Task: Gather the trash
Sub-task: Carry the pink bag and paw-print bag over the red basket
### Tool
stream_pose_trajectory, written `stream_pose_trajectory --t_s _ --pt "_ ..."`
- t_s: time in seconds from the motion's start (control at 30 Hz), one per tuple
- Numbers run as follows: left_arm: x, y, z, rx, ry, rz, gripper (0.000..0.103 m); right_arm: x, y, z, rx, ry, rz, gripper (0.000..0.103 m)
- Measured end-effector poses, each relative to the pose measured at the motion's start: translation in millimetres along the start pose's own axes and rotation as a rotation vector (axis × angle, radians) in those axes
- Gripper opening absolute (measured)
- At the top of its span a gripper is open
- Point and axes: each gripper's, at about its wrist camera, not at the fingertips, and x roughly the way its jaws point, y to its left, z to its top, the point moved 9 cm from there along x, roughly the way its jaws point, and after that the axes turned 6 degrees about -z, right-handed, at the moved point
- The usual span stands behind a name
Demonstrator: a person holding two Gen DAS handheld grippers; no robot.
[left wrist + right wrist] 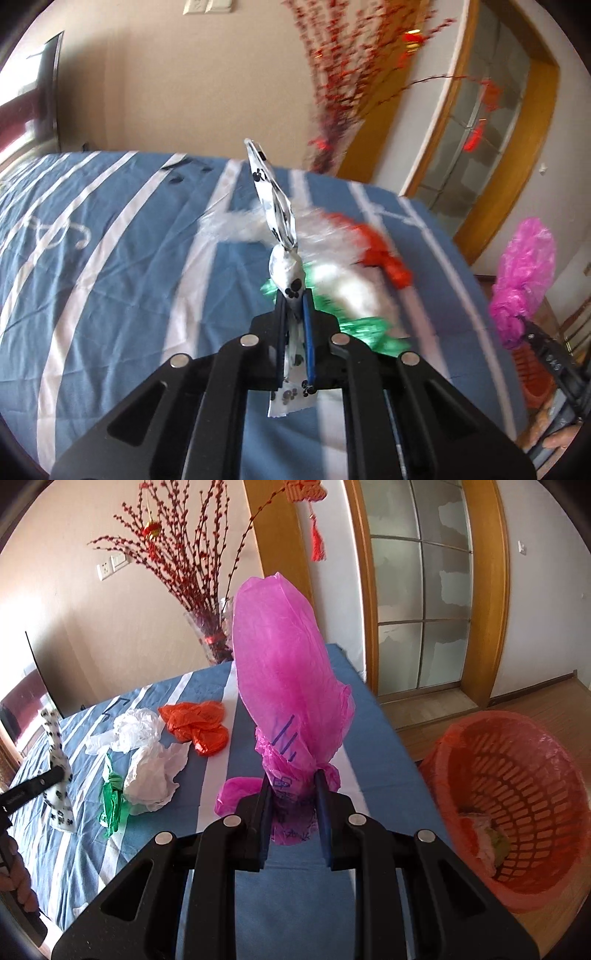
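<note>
While both claws grip bags—left claw [294, 299] paw-print bag [275, 206], right claw [291, 781] pink bag [284, 672]—only the right view shows the basket [517, 897].

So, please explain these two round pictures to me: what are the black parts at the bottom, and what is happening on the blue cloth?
There is no robot here: a person holds a hand tool with two fingers in each hand, and a wide-angle camera on each tool looks along those fingers.

The left tool's picture shows the left gripper shut on a white paw-print bag. The right tool's picture shows the right gripper shut on a pink plastic bag.

Left on the striped blue cloth are an orange bag, two white crumpled pieces and a green bag. An orange trash basket stands on the floor beside it.
</note>
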Motion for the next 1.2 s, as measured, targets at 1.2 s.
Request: stream_pose_trajectory --t_s 1.2 --pt "74 -331 -73 0.275 0.239 -0.529 0.01 -59 -196 -13 0.222 -0.084 -0.249 0.022"
